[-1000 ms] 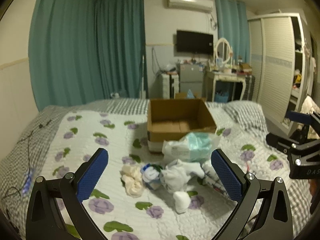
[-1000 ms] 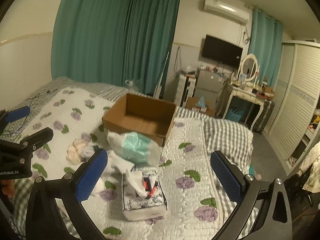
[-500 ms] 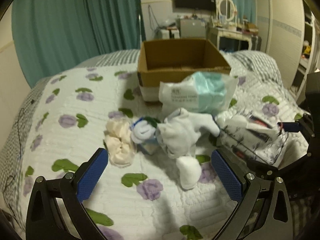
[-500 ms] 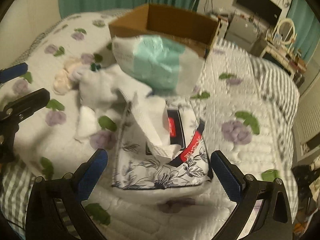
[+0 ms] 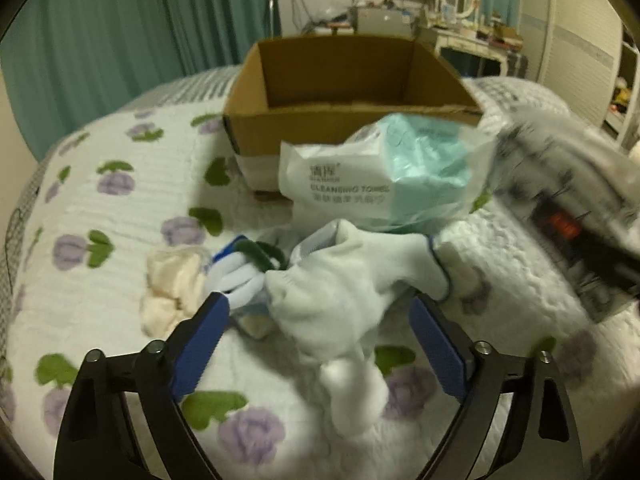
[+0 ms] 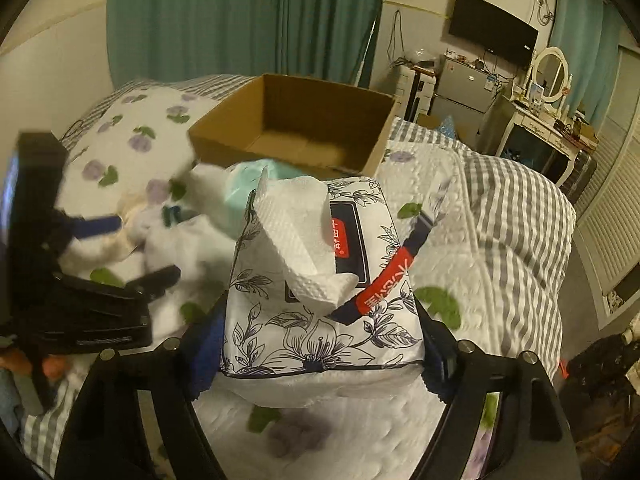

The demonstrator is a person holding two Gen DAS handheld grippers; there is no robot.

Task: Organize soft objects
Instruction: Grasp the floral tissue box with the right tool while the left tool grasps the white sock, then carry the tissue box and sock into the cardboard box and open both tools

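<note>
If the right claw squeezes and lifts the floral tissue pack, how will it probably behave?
The floral tissue pack has a soft film wrapper, so it will likely dent inward. It looks light. The loose tissue sheet sticking out may flop or pull free.

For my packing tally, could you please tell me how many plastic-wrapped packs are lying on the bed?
2: the cleansing towel pack leans on the cardboard box's front; the floral tissue pack lies nearer, right of it. Others may be hidden.
</note>
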